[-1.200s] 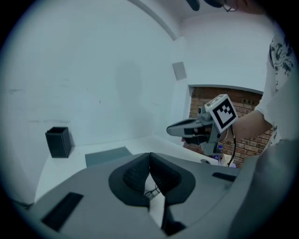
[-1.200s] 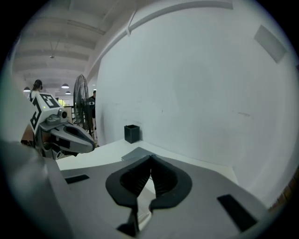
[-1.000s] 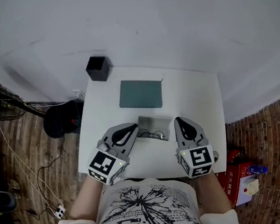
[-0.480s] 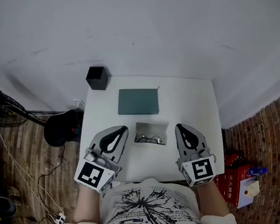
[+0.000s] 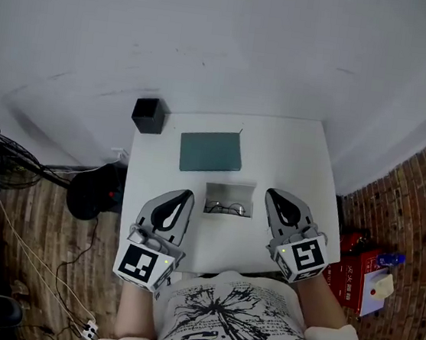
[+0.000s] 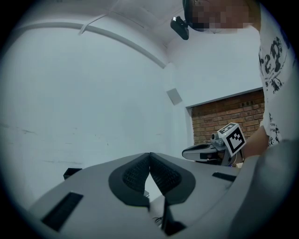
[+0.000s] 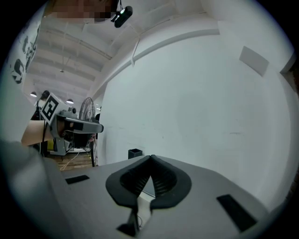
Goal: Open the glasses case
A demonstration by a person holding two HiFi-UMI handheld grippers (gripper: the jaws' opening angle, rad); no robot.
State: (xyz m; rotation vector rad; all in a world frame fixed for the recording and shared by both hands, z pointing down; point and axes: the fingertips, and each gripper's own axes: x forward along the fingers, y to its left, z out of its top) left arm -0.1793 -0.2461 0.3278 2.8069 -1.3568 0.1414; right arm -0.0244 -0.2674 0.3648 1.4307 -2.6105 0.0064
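On the white table [image 5: 292,156] the glasses case lies in two parts. Its teal lid [image 5: 210,152] rests flat toward the back. The open grey tray [image 5: 231,188] sits nearer me with the wire-framed glasses [image 5: 228,207] inside. My left gripper [image 5: 183,195] [image 6: 149,155] hovers left of the tray, shut and holding nothing. My right gripper [image 5: 271,193] [image 7: 151,158] hovers to the tray's right, also shut and holding nothing. Both point away from me, clear of the case.
A small black box [image 5: 149,115] [image 7: 135,153] stands at the table's back left corner. Cables and a dark fan base [image 5: 91,189] lie on the wooden floor to the left. A red box [image 5: 354,275] sits on the floor at the right.
Both grippers have drawn back from the tray toward me and risen a little, the left one moving further out to the left. Over the last half second they hardly moved.
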